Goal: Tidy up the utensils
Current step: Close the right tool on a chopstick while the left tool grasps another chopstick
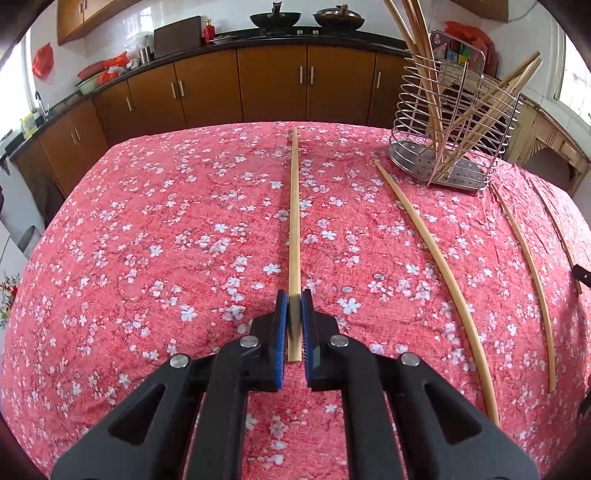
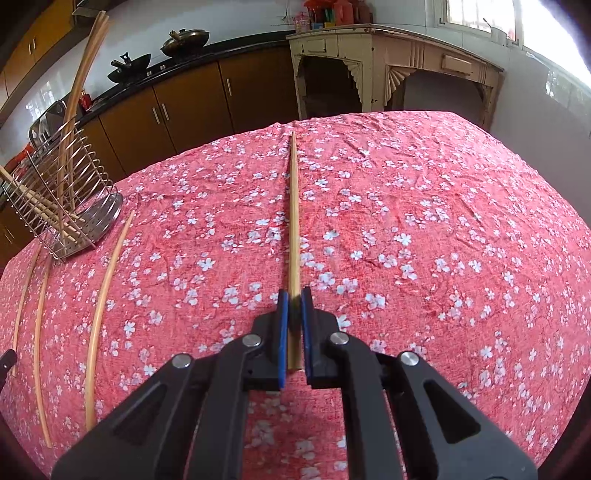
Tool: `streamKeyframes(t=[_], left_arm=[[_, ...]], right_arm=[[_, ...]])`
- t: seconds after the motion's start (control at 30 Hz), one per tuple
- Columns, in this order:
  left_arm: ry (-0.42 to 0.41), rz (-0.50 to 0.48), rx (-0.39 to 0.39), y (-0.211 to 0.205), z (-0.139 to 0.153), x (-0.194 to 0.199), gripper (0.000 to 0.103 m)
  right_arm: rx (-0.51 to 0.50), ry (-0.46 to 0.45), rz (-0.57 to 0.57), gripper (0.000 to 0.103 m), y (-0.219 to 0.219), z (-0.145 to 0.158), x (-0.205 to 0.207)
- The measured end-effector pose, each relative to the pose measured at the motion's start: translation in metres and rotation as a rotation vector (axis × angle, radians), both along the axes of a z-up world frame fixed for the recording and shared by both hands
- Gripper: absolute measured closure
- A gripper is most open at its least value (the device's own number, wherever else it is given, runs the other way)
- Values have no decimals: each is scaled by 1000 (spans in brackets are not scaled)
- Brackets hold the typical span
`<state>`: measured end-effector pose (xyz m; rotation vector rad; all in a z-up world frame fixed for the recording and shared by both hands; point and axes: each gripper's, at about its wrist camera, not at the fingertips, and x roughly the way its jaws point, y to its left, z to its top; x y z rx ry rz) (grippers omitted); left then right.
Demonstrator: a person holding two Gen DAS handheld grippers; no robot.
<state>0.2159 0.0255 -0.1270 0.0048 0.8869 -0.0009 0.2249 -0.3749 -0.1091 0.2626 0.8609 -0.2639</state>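
Chopsticks are clamped lengthwise, one in each claw [image 1: 294, 295] [image 2: 294, 293], ready for the wire holder [image 1: 454, 122] at 1 o'clock.

A home kitchen: ahead of the tongs, brown cabinets [image 1: 271, 85] run under a dark counter carrying two woks [image 1: 275, 19]; a wire chopstick rack [image 1: 448, 138] stands on the floral-clothed desk [image 1: 147, 221].
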Motion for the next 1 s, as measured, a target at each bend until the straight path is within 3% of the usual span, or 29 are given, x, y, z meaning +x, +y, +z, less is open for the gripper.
streamKeyframes(t=[0.3, 1.0], left_arm=[[0, -20, 12, -5, 1, -2, 87], [3, -34, -4, -1, 3, -7, 87]], right_arm=[[-5, 2, 0, 95, 0, 0, 0], [-30, 12, 3, 95, 6, 0, -7]])
